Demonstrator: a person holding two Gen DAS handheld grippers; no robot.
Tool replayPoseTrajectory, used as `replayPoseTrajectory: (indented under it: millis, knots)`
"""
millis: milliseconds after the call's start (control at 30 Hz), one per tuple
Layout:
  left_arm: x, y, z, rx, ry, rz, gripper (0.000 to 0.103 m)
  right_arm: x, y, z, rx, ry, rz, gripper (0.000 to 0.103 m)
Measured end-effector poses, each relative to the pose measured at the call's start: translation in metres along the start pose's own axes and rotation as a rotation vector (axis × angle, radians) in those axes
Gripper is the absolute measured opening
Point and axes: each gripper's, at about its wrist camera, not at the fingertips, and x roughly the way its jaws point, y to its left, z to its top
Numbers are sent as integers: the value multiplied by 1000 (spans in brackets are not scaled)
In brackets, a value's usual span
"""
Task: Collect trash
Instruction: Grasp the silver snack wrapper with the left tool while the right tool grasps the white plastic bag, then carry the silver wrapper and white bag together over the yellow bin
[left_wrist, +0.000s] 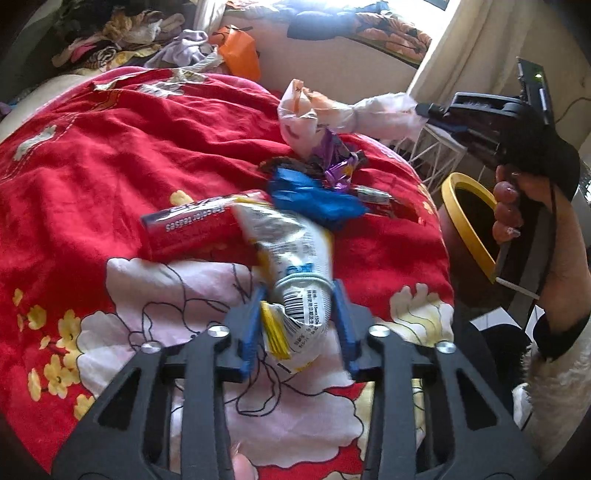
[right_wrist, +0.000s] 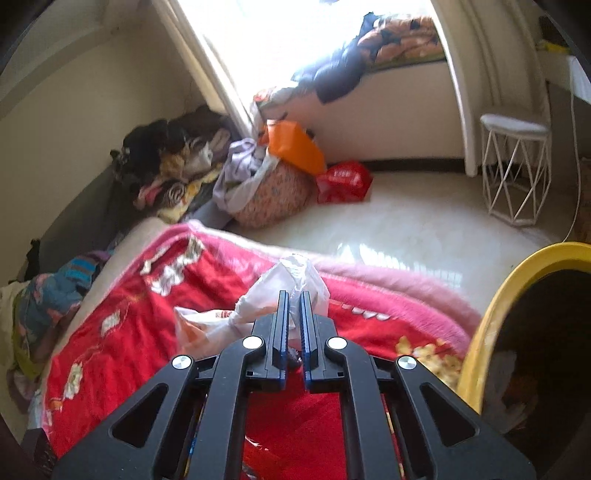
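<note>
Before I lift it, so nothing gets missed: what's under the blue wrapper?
The blue wrapper lies partly over the squashed white tube and a red-and-dark wrapper, on the red blanket. Anything directly beneath its middle is covered.

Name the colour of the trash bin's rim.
Yellow; the bin rim shows best in the right wrist view.

A bed under a red floral blanket (left_wrist: 110, 155) fills most of the left wrist frame. On it, right of centre, lie a red box (left_wrist: 184, 229), a crumpled blue wrapper (left_wrist: 314, 199), a purple wrapper (left_wrist: 338, 166) and a white-and-yellow packet (left_wrist: 295, 266).
</note>
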Motion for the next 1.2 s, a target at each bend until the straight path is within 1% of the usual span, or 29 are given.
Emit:
replayPoseTrajectory:
  millis: [67, 200, 533, 800, 967, 1200]
  knots:
    - [-4, 0, 2, -8, -8, -12, 25, -14, -1, 2, -8, -43, -8, 5]
    - [-21, 4, 10, -25, -57, -30, 24, -37, -6, 6, -10, -105, -11, 5]
    - [-58, 1, 27, -41, -162, -43, 24, -73, -9, 14, -9, -179, 29, 5]
    - [-72, -9, 31, -28, -205, -58, 24, -98, 4, 15, -38, -198, 68, 5]
    - [-79, -15, 34, -24, -231, -58, 24, -107, 12, 14, -62, -179, 93, 5]
    - [-88, -28, 40, -1, -262, -66, 24, -127, 20, 12, -102, -201, 91, 5]
